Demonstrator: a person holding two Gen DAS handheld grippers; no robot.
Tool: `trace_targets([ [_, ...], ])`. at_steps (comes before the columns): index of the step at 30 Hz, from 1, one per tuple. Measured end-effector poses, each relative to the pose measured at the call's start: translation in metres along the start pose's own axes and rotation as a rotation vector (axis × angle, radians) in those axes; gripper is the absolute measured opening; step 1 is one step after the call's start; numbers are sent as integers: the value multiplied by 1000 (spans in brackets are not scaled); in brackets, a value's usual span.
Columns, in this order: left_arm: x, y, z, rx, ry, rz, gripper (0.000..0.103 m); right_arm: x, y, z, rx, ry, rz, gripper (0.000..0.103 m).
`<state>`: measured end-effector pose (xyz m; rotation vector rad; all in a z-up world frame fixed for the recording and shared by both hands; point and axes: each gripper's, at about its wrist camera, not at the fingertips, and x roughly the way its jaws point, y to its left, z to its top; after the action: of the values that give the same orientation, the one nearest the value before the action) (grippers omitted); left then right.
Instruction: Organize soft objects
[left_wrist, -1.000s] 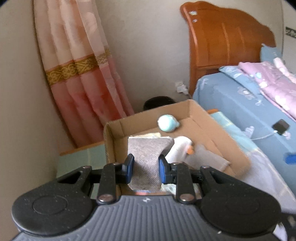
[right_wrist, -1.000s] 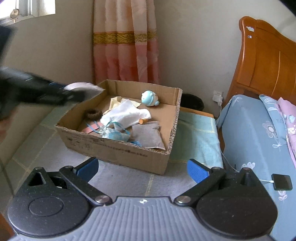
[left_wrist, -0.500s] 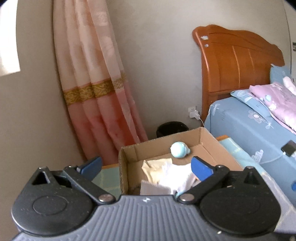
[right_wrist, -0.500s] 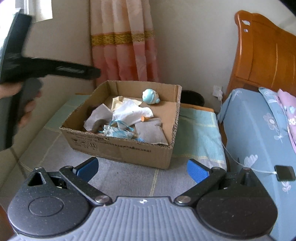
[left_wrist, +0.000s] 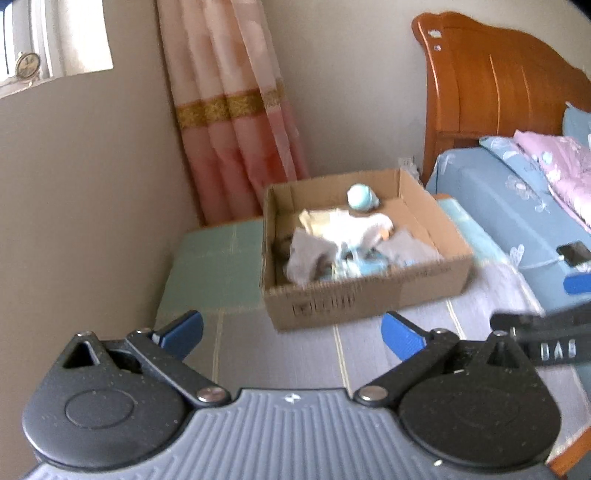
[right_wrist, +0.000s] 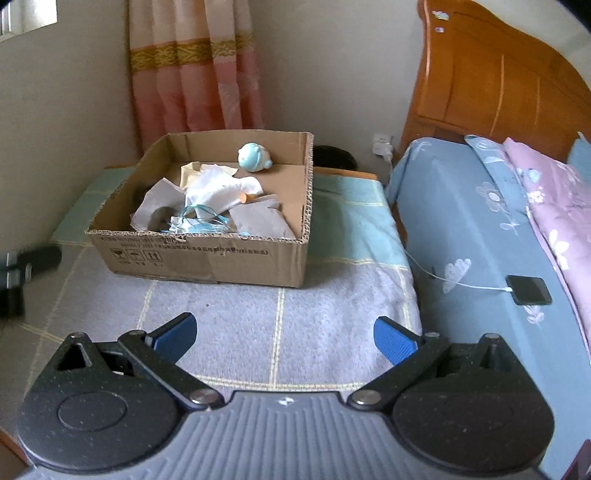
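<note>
- Two hand-held grippers were in view: left hand-held gripper (left_wrist: 291, 334) and right hand-held gripper (right_wrist: 284, 338), both with fingers spread wide, nothing between them, hovering above the checked blanket (right_wrist: 258, 332).
- Cardboard box (right_wrist: 207, 258) sat on the blanket, ahead of both.
- Inside the box: grey cloth (right_wrist: 155, 206), white cloth (right_wrist: 218, 190), tangled blue cord (right_wrist: 201, 221), second grey cloth (right_wrist: 260, 221).
- Round pale-blue plush toy (right_wrist: 254, 157) lay near the far wall of the box.
- Beyond: pink curtain (right_wrist: 192, 74); to the right, bed (right_wrist: 461, 206) with phone (right_wrist: 528, 290).

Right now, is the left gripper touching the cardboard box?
Apart. The left wrist view shows the open left gripper short of the cardboard box, blanket between.
</note>
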<state>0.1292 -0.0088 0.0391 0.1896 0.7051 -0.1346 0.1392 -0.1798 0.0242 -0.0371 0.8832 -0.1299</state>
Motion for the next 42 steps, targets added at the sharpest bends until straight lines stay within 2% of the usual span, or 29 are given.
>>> trace_targets([
  [6,-3,1,-14,-74,46,14,102,-13,5,-7,6,-16,-27,103],
  [42,-10,-4,-17,-106,43,42,102,-20,16,-10,-11,-30,-32,103],
])
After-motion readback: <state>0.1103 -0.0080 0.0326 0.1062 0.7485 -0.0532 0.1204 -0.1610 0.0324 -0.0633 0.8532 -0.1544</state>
